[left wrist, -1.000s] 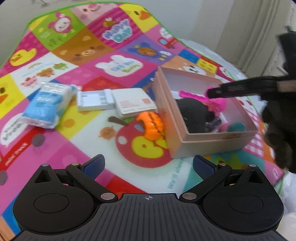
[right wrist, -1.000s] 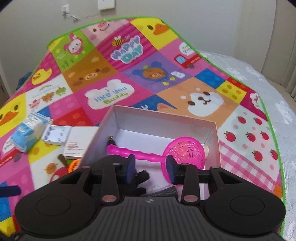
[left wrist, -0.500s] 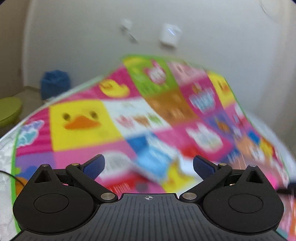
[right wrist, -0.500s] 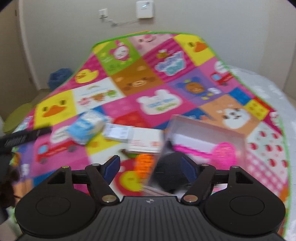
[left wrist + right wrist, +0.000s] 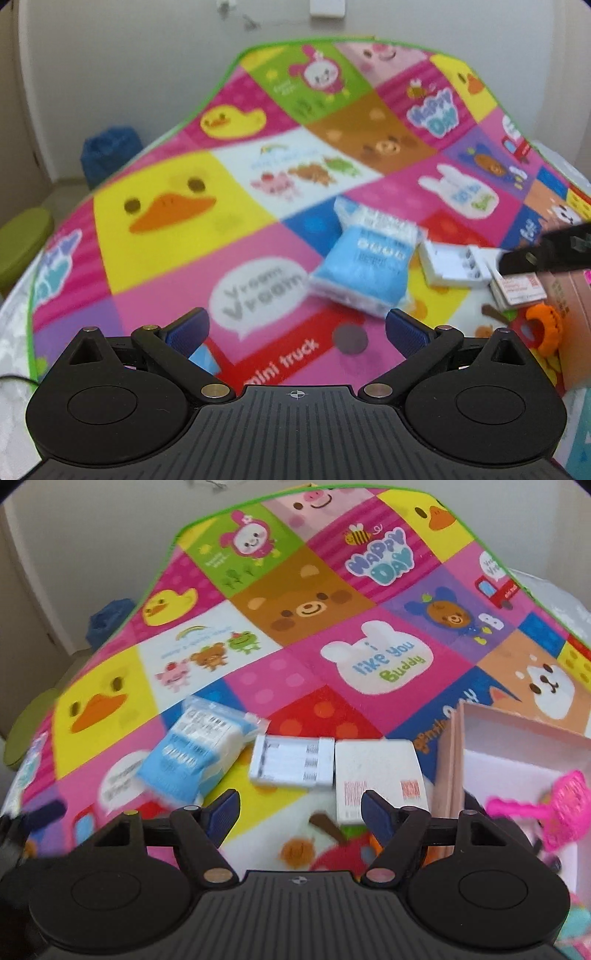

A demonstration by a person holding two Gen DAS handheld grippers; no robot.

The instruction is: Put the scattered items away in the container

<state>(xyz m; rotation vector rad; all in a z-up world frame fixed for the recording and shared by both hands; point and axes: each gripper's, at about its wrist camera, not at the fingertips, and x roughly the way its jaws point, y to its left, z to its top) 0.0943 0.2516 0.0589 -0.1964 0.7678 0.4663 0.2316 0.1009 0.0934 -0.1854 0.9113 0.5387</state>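
A blue and white plastic packet [image 5: 365, 264] [image 5: 199, 753] lies on the colourful play mat. Right of it lie a white plastic tray-like case [image 5: 452, 264] [image 5: 291, 764] and a white card box [image 5: 376, 775] [image 5: 517, 290]. An orange toy [image 5: 543, 326] sits beside the pink cardboard box [image 5: 448, 760], which holds a pink scoop [image 5: 554, 812]. My left gripper [image 5: 295, 330] is open and empty, just short of the packet. My right gripper [image 5: 301, 810] is open and empty, above the mat near the white case and card box.
The play mat [image 5: 306, 605] covers a bed with white bedding [image 5: 14, 325] at its edges. A blue bag [image 5: 109, 151] and a green stool [image 5: 22, 243] stand on the floor by the wall at left. The right gripper's finger shows at right in the left wrist view [image 5: 546, 254].
My right gripper has opened, left the pink box and swung left toward the scattered items. My left gripper has swung left and now faces the blue packet.
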